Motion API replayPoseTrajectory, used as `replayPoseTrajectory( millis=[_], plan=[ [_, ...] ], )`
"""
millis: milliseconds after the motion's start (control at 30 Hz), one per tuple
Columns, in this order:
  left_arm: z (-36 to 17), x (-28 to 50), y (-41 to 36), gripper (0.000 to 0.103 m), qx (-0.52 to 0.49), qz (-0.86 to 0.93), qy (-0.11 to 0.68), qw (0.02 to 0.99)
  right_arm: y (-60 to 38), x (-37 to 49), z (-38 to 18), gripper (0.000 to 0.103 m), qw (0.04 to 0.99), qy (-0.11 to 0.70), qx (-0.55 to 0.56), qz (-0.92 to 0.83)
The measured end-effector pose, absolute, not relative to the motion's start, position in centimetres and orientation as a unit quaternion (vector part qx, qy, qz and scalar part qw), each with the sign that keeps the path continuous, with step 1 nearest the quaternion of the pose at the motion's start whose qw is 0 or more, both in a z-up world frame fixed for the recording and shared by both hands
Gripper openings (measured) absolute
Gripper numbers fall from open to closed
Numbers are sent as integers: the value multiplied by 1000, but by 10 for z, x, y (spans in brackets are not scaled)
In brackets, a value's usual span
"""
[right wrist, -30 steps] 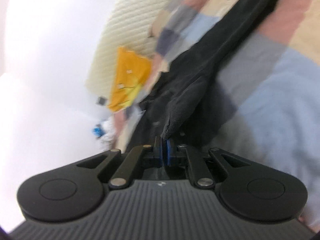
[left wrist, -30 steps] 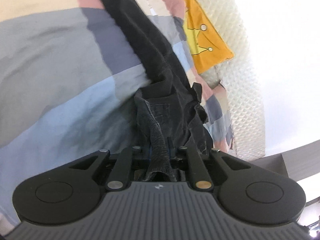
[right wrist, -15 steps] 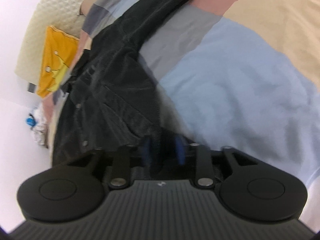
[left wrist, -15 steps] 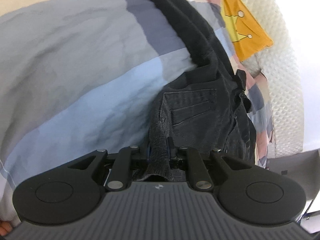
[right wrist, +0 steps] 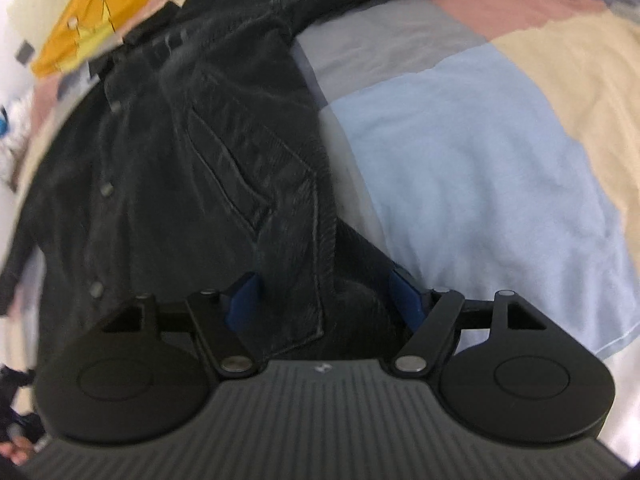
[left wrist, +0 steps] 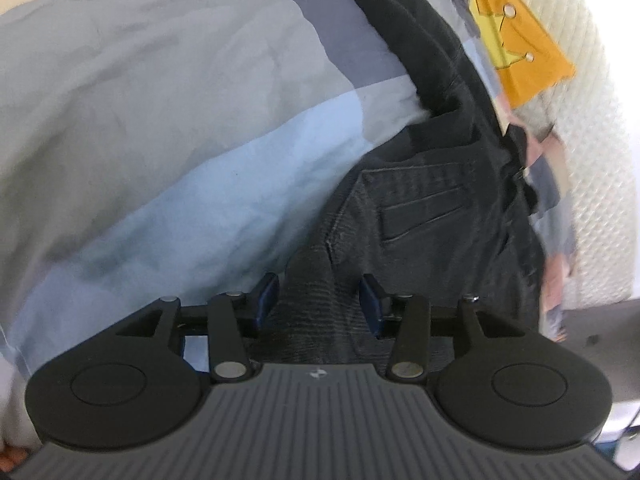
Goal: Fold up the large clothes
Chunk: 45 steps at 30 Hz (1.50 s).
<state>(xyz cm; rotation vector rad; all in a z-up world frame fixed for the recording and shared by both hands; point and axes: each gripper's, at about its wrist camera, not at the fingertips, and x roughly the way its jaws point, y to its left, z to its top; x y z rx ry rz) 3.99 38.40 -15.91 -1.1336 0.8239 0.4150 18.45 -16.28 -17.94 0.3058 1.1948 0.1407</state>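
A black denim jacket [left wrist: 432, 216] is laid on the patchwork bedspread [left wrist: 160, 128]; the left gripper [left wrist: 320, 300] is seen with jaws just opened, hem cloth between but unpressed; the right gripper [right wrist: 324, 300] likewise stands apart, just opened, over the hem.

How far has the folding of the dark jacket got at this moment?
Done: the black jacket lies laid out on the patchwork bedspread. In hand: both tools, left tool and right tool, have just been opening, fabric between unpressed pads. Left: the folds themselves; none is visible yet.
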Motion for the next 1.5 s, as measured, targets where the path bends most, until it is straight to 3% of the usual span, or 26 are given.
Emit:
replayPoseTrajectory(
  millis=[100, 233, 267, 633, 1033, 1300, 1400, 1433, 1500],
  plan=[
    [-159, 45, 382, 49, -498, 189, 390, 751, -153, 184, -183, 65, 795, 588, 122, 80],
    [-153, 47, 383, 20, -490, 169, 401, 755, -158, 173, -168, 14, 781, 605, 121, 101],
    [-150, 46, 386, 14, -496, 161, 398, 754, -163, 171, -161, 12, 777, 604, 136, 113],
    [-62, 11, 414, 10, -569, 77, 303, 761, -216, 152, -45, 9, 809, 492, 235, 218],
    [-103, 19, 395, 17, -432, 142, 457, 764, -208, 137, -117, 8, 776, 599, 90, 174],
    [-83, 23, 380, 23, -341, 169, 490, 784, -207, 136, -113, 9, 776, 602, 71, 175],
    [-70, 11, 378, 45, -334, 155, 479, 797, -202, 134, -110, 12, 783, 588, 86, 184],
    [-64, 9, 376, 60, -320, 149, 478, 804, -203, 133, -108, 14, 786, 582, 89, 188],
    [-50, 7, 366, 63, -299, 139, 470, 819, -205, 131, -101, 21, 792, 572, 96, 192]
  ],
)
